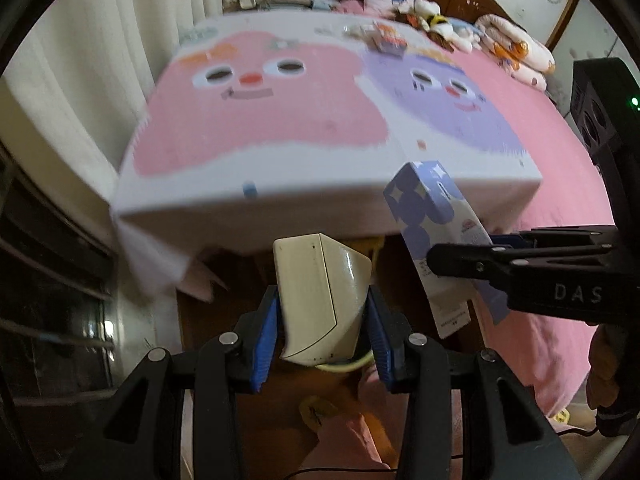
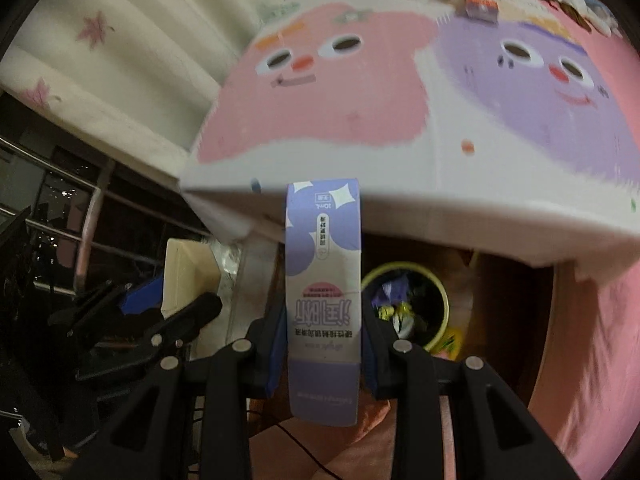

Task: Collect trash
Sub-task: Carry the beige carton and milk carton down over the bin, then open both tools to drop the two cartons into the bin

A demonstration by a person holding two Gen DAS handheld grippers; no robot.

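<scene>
Purple carton (image 2: 323, 288) pinched in right tool (image 2: 322, 344), cream box (image 1: 320, 300) in left tool (image 1: 324, 336) (also pinching), trash bin (image 2: 436, 280) below table (image 2: 400, 208)

path to trash bin (image 2: 434, 280) open below | table edge (image 2: 400, 208) overhangs it — bed (image 2: 592, 340) crowds right side

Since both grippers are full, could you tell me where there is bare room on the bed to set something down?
The blanket is bare across its pink and purple faces, from the near edge back to the small carton. Beyond that it is crowded: plush toys and a folded quilt by the headboard. The bin below is part full.
</scene>
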